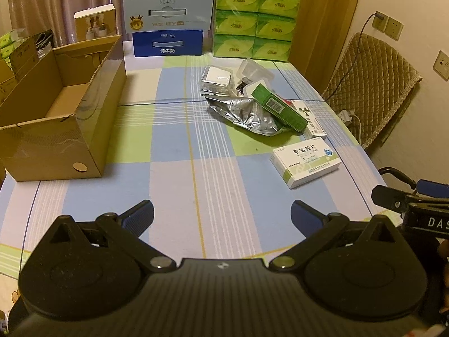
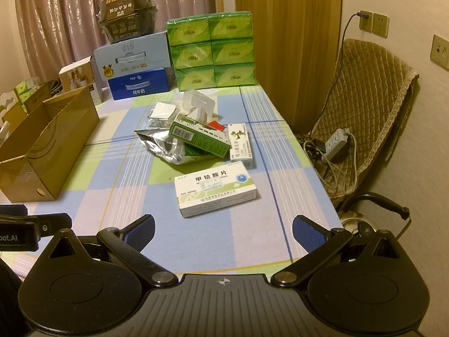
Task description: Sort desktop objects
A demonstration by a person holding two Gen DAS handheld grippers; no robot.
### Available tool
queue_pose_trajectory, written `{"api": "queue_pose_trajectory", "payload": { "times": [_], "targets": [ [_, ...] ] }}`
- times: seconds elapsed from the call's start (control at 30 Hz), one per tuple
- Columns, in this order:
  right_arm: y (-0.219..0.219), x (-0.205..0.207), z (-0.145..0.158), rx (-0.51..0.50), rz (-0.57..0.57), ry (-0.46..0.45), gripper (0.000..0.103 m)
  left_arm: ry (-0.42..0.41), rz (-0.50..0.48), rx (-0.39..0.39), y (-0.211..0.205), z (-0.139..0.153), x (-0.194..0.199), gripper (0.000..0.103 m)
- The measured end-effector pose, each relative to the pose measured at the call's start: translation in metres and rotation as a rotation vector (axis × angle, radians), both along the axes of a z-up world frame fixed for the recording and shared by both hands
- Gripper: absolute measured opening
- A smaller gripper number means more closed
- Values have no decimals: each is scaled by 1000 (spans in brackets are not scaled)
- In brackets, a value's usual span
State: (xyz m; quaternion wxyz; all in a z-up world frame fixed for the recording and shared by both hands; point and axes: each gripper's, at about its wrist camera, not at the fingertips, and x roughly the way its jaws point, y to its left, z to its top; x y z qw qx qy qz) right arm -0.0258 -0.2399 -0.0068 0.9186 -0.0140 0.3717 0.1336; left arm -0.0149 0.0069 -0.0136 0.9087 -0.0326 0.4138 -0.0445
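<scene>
Left gripper (image 1: 223,214) at bottom centre of its view, jaws spread wide, nothing between them. Right gripper (image 2: 223,229) likewise spread and empty, low in its view. White medicine box (image 2: 215,192) flat on checked tablecloth (image 2: 126,196), just above right gripper. Above that, mid-frame: green carton (image 2: 200,139) tilted atop silver foil pouch (image 2: 162,146). Open cardboard box (image 1: 56,118) at left of frame, well apart from pile.

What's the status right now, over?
Left gripper and right gripper open, empty. White medicine box nearest, untouched; cardboard box open. Green box leans on foil bag. Path clear.
</scene>
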Motion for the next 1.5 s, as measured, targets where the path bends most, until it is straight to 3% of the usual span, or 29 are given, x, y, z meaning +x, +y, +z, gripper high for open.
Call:
{"api": "queue_pose_trajectory", "payload": {
  "times": [0.83, 0.97, 1.07, 1.3, 1.5],
  "targets": [
    [0, 1, 0, -4, 8, 4, 101, 5, -6, 0, -3, -1, 0, 102],
    [-1, 5, 0, 18, 39, 42, 101, 7, -16, 1, -4, 0, 1, 102],
    [-3, 15, 3, 42, 114, 63, 101, 7, -35, 5, -2, 3, 5, 102],
    [-2, 51, 18, -111, 330, -33, 101, -3, -134, 57, 3, 14, 30, 102],
    [10, 86, 5, -312, 674, -73, 101, -17, -343, 175, -3, 19, 70, 102]
  ]
}}
